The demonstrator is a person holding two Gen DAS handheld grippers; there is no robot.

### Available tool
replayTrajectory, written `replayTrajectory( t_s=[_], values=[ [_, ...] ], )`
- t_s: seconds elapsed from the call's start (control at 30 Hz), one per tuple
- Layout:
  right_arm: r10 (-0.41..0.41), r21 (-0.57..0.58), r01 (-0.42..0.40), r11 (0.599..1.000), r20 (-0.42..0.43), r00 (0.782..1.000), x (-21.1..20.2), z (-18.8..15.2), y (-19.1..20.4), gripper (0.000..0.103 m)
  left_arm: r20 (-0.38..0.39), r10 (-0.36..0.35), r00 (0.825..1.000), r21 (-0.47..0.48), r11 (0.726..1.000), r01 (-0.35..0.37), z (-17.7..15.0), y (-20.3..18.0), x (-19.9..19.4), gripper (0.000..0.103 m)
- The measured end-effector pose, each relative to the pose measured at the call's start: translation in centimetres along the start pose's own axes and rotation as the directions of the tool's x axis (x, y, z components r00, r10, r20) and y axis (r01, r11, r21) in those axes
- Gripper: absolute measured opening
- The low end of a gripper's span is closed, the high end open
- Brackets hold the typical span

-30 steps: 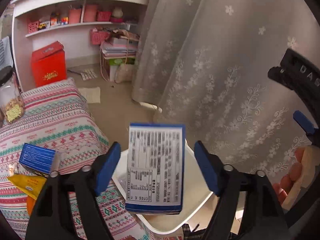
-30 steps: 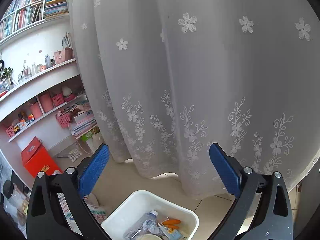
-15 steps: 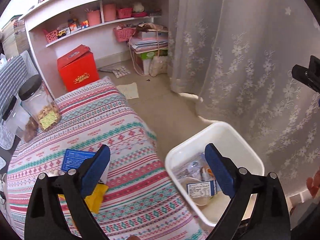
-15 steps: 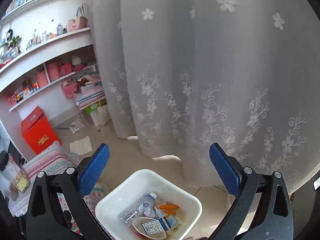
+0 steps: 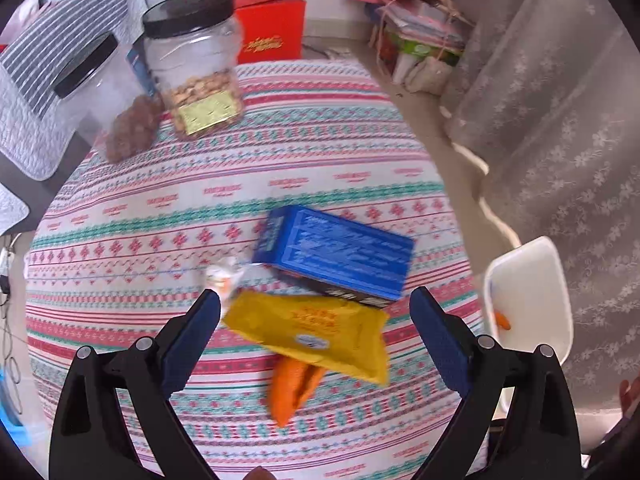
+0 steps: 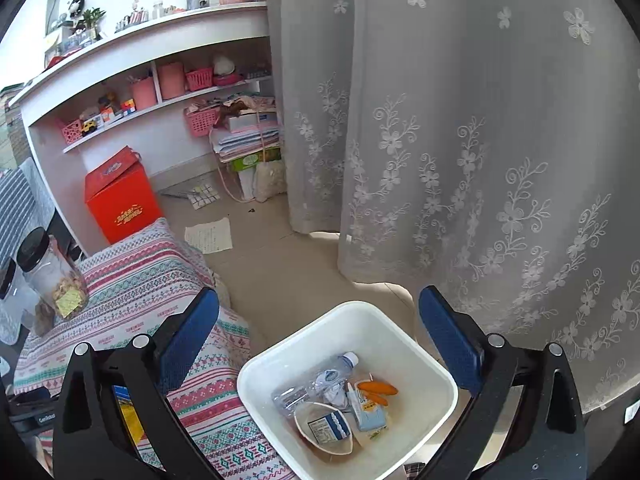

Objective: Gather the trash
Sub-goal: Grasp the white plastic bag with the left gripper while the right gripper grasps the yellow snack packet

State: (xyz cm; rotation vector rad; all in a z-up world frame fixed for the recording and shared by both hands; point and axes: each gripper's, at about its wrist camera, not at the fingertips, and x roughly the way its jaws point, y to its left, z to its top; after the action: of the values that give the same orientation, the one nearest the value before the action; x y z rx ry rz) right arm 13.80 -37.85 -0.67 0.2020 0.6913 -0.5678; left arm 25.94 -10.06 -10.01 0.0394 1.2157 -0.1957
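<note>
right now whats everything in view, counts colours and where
blue box: 1, blue, on the patterned cloth
yellow packet: 1, yellow, overlapping the box's near edge
orange wrapper: 1, orange, partly under the packet
small wrapper: 1, whitish, left of the packet
jars: 2, clear with black lids, far end of the cloth
patterned cloth: 1, pink and teal stripes
white bin: 1, on the floor, holding a crushed bottle, cartons, orange pieces
red box: 1, by the shelves
curtain: 1, grey, flowered
left gripper: open, above the packet
right gripper: open, above the bin
</note>
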Motion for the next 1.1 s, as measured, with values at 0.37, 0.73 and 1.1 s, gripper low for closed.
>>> replayTrajectory(
  t_s=[0.37,0.73,1.1],
  values=[
    [0.153,-0.172,-0.165,0.971,-0.083,0.985,0.8,-1.4,5.6,0.096,-0.161,0.044,0.986,-0.067,0.996,-0.056,-0.3,6.5,6.3,0.074],
    [0.425,-0.377,-0.511,0.773,-0.290,0.858,0.6,-4.9,13.4,0.096,-0.172,-0.037,0.984,-0.088,0.996,0.022,-0.8,8.4,7.4,0.027],
    [0.435,-0.728,-0.559,0.397,-0.387,0.813,-2.1,-13.0,23.1,0.096,0.132,-0.125,0.983,-0.282,0.946,0.158,-1.5,14.3,-5.2,0.027]
  ],
)
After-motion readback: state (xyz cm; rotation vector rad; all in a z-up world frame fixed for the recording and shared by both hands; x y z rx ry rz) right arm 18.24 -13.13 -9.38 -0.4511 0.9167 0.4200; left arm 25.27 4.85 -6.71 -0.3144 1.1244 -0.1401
